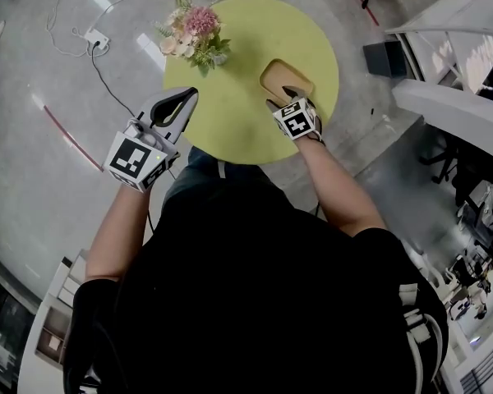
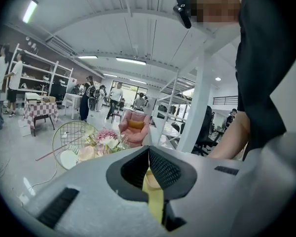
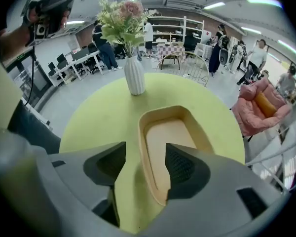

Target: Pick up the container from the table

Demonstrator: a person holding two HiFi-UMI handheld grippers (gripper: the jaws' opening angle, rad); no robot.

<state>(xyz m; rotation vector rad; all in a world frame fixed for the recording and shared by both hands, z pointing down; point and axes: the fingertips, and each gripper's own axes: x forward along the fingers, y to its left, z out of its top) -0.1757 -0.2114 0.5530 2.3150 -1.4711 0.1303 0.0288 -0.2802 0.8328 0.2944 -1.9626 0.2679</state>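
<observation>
- The round yellow-green table [image 1: 238, 113] serves as the landmark. The tan, shallow container [image 1: 286, 77] lies flat on it, right of the table's centre, with bare tabletop showing on every side of it.
- In the right gripper view the container [image 3: 170, 132] is open-topped and empty, with a raised rim and rounded corners. Its narrow end points toward the table's near edge.
- The right gripper [image 1: 289, 94] hangs steeply tilted down over the near end of the container. Its jaws are spread wide and grasp nothing.
- From the right gripper [image 3: 146, 152] itself, the container's left rim runs up between the jaws. One jaw is over bare table [image 3: 103, 117] and the other over the container's floor. No pad presses on the rim.
- The left gripper [image 1: 185, 97] sits at the table's left rim, tips overlapping the edge in the head view. Its jaws are closed together, with only a sliver of yellow table showing through the slit [image 2: 149, 154].
- A white ribbed vase [image 3: 134, 75] of pink flowers [image 1: 195, 33] stands near the table's far-left edge, well apart from the container.
- Between vase and container the tabletop is bare.
- Off the table's left side the grey floor is open apart from a power strip [image 1: 96, 37] and its cable.
- Off the right side a black box [image 1: 384, 58] stands near the rim, with white railing [image 1: 452, 105] beyond it.
</observation>
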